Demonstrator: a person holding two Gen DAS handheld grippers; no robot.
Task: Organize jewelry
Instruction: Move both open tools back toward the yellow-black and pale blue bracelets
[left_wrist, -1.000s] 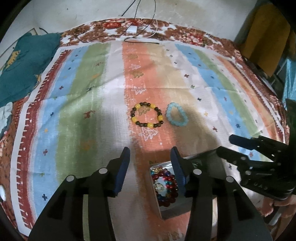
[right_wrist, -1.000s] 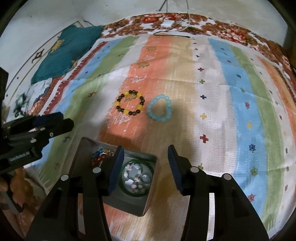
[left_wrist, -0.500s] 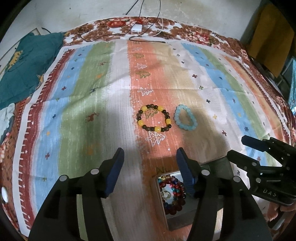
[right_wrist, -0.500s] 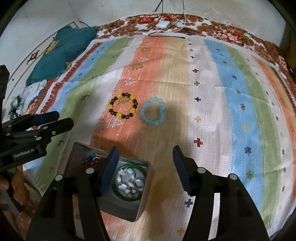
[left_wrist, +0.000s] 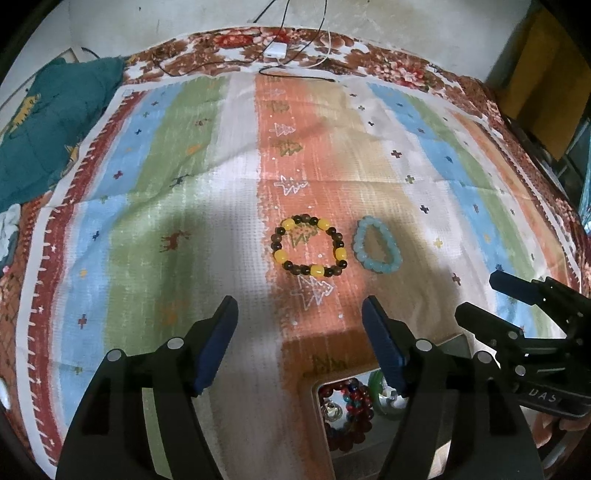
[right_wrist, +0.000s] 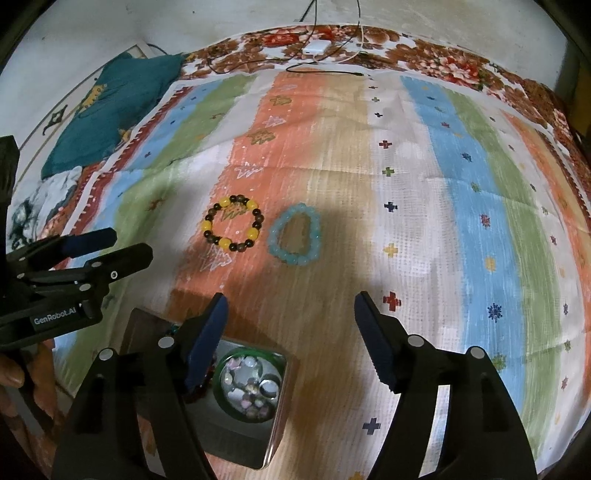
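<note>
I hold one claw in each hand above a striped cloth (left_wrist: 184, 206) that covers the bed. My left claw (left_wrist: 300, 314) stands with its two blue-padded fingers wide apart; its jaws have just been opening, and nothing is between them, only bare cloth. My right claw (right_wrist: 290, 314) is the same: fingers apart, jaws just opened wider, and nothing is gripped. In the left wrist view the right claw (left_wrist: 476, 299) enters from about 3 o'clock, and in the right wrist view the left claw (right_wrist: 125, 245) enters from about 9 o'clock, with part of my hand (right_wrist: 11, 373) showing below it. Two bracelets lie flat on the cloth, side by side and almost touching. The brown and yellow bead bracelet (left_wrist: 309, 245) lies on the orange stripe, at about 12 o'clock from my left claw. The light blue bead bracelet (left_wrist: 377, 243) lies just beside it at its 3 o'clock side, on the tan stripe. Near me, at 6 o'clock in both views, stands a square metal box (right_wrist: 255, 443). Inside it I see a green round bangle (right_wrist: 221, 369) with small shiny pieces in its middle, and a dark red bead bracelet (left_wrist: 351, 406) in the other part. At 12 o'clock, at the far edge of the bed, lie a white charger (left_wrist: 275, 50) and thin cables. At 10 o'clock lies a teal cloth (left_wrist: 48, 122).
</note>
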